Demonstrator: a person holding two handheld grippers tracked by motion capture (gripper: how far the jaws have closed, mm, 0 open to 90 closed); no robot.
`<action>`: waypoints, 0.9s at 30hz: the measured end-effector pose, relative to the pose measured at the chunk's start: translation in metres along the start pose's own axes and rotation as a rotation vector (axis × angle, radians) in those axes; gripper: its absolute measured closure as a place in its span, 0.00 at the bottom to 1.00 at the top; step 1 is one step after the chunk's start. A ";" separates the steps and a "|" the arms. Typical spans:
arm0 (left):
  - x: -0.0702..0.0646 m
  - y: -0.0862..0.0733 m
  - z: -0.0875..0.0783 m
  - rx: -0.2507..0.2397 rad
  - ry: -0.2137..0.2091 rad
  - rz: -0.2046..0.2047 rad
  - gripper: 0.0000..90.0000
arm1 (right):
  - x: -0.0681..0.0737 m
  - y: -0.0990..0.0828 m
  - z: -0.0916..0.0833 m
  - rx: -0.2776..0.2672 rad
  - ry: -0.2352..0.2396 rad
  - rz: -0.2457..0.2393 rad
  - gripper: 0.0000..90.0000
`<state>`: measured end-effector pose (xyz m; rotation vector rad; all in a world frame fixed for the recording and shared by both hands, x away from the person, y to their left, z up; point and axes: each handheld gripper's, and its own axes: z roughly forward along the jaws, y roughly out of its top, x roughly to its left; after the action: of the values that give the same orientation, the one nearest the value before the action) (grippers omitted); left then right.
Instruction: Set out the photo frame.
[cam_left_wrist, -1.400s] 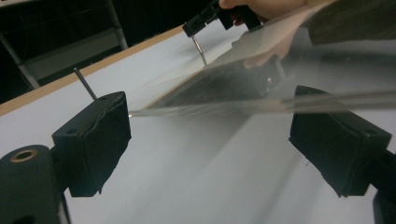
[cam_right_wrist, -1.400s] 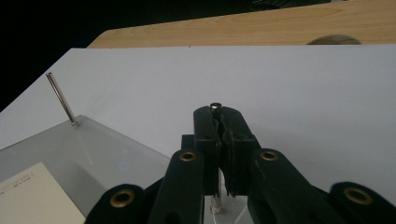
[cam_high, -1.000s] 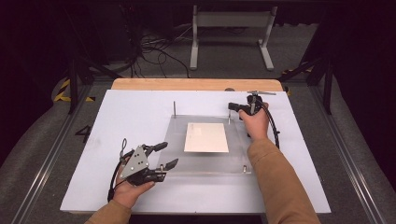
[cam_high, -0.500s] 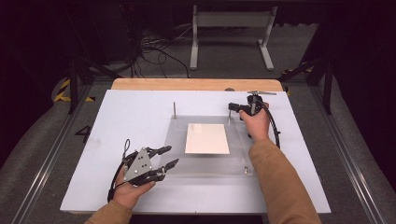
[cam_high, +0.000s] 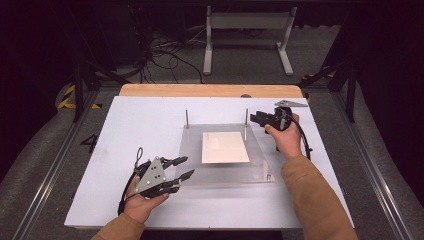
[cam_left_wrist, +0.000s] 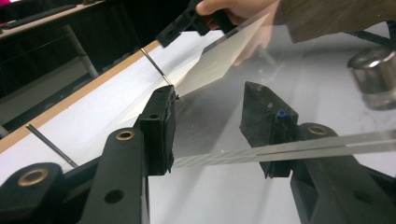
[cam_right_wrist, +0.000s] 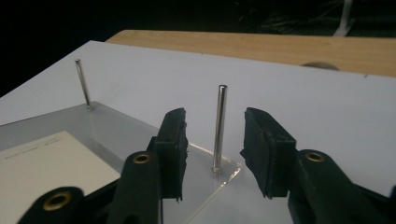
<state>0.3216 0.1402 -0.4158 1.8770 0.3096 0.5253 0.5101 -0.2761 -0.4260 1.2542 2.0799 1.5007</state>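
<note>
A clear acrylic plate lies on the white table with a white paper sheet at its middle. Thin metal pins stand at its far corners, one left and one right. My right gripper has just been opening. In the right gripper view its pads stand open on either side of the right pin without touching it. My left gripper sits at the plate's near left corner and has just been closing. The plate's edge runs between its pads, and no squeeze shows.
A silver stud marks the plate's near right corner. A wooden strip runs along the table's far edge. Beyond it are a metal stand and cables on the floor. Bare white table lies left of the plate.
The right gripper's jaws have opened off the far right pin and the hand has drifted slightly to the right. The left gripper's jaws have narrowed around the plate's corner.
</note>
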 end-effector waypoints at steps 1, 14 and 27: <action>0.000 0.001 0.000 0.000 -0.001 0.003 0.60 | 0.001 0.000 -0.004 -0.012 0.008 -0.012 0.61; 0.001 0.004 -0.001 -0.001 0.005 -0.010 0.60 | 0.042 -0.015 -0.083 -0.098 0.118 -0.199 0.43; 0.007 0.011 -0.006 -0.028 0.012 -0.021 0.60 | 0.079 -0.028 -0.136 -0.165 0.151 -0.270 0.41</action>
<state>0.3241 0.1438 -0.4022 1.8425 0.3277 0.5247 0.3609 -0.3021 -0.3737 0.7878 2.0671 1.6428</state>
